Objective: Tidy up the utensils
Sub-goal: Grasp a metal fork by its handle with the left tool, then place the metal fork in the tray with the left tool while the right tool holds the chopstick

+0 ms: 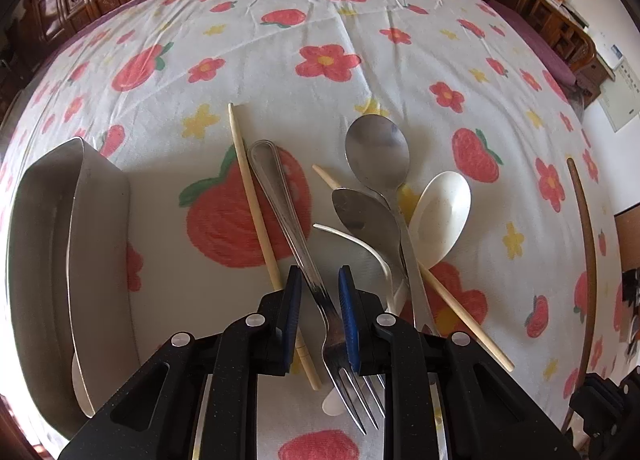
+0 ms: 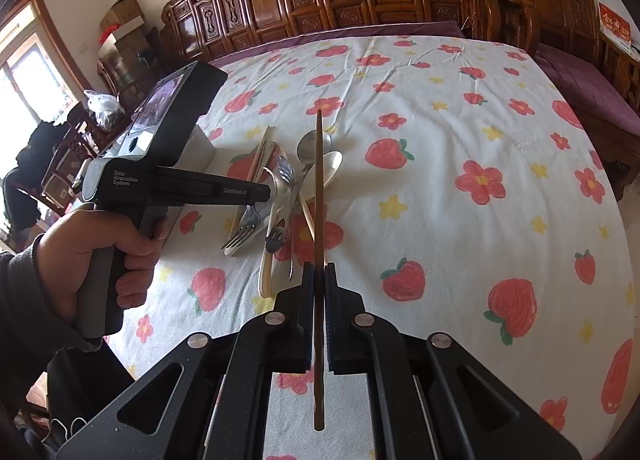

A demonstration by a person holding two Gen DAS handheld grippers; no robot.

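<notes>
Steel fork [image 1: 316, 300] between parted left tongs [image 1: 320, 284], spoons [image 1: 376, 148] alongside; right tongs [image 2: 319, 280] clamp brown chopstick [image 2: 319, 196].

The metal tray [image 1: 44, 260] runs off the left edge; the left gripper [image 1: 318, 316] hides part of the fork [image 1: 280, 196]; the device screen [image 2: 160, 100] is unreadable.

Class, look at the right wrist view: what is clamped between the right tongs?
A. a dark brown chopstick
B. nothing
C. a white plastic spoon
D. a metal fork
A: the right tongs are shut on a dark brown chopstick, which runs straight out between the pads.
</notes>
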